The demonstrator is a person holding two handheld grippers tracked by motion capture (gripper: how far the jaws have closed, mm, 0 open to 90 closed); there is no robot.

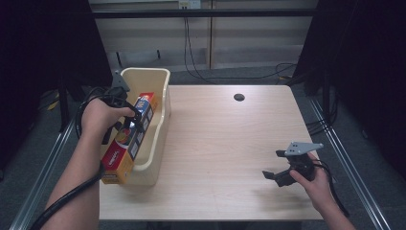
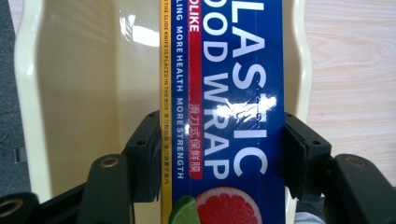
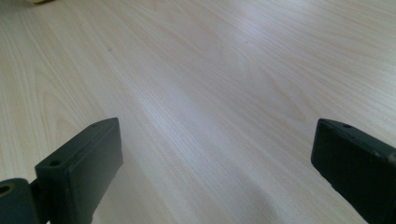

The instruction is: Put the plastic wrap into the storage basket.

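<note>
A long blue and orange plastic wrap box (image 1: pixel 128 141) lies lengthwise over the cream plastic bin (image 1: pixel 160 120) at the table's left edge, its near end sticking out past the bin's front wall. My left gripper (image 1: pixel 133 120) is shut on the box about midway along it. In the left gripper view both black pads press the box (image 2: pixel 229 116) from either side, with the bin's inner wall (image 2: pixel 84 93) below. My right gripper (image 1: pixel 274 165) hovers low over the bare wood at the front right, and its jaws stand wide apart (image 3: pixel 210 158) with nothing between them.
A dark round hole (image 1: pixel 239 97) sits in the wooden tabletop (image 1: pixel 225 143) near the back. Cables trail on the floor behind the table. Metal rails run along both sides of the table.
</note>
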